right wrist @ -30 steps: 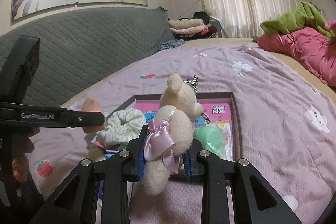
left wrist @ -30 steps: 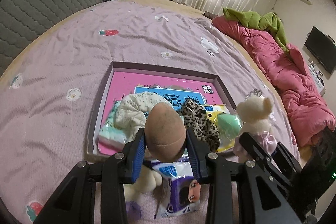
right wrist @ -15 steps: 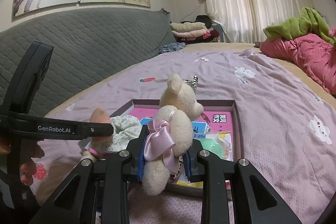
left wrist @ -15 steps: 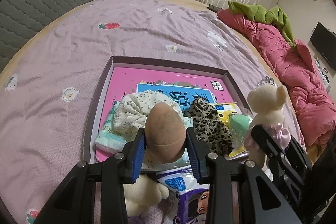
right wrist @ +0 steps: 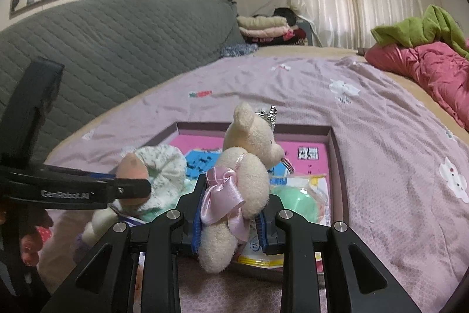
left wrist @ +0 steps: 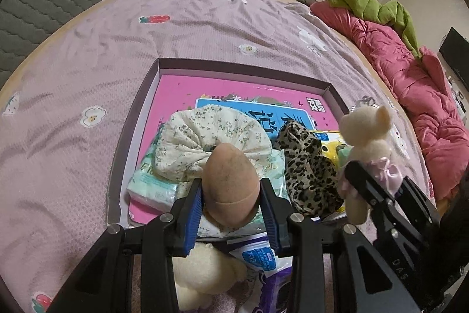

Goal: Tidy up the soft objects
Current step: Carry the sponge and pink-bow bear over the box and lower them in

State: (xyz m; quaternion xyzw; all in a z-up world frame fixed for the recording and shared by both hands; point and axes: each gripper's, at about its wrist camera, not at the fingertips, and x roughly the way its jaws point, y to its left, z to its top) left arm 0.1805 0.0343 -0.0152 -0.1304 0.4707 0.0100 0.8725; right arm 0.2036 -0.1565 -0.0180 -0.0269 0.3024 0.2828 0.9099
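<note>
My left gripper (left wrist: 231, 200) is shut on a tan egg-shaped sponge (left wrist: 230, 184) and holds it over the near edge of a shallow box (left wrist: 243, 69) with a pink bottom. My right gripper (right wrist: 230, 220) is shut on a cream teddy bear (right wrist: 243, 166) with a pink bow, just above the box's (right wrist: 337, 154) near right part. The bear also shows in the left wrist view (left wrist: 366, 137). In the box lie a floral scrunchie (left wrist: 214, 137), a leopard scrunchie (left wrist: 307, 166), a tissue pack (left wrist: 152, 187) and a green sponge (right wrist: 296, 201).
The box sits on a lilac bedspread (left wrist: 88, 63). A second cream plush (left wrist: 202, 275) and a purple packet (left wrist: 263, 263) lie on the bed in front of the box. A pink duvet (left wrist: 410, 78) lies at the right, a grey padded headboard (right wrist: 117, 34) at the left.
Both grippers have moved forward toward the box with their loads still held. The sponge is now over the box's near edge and the bear over its right side.
</note>
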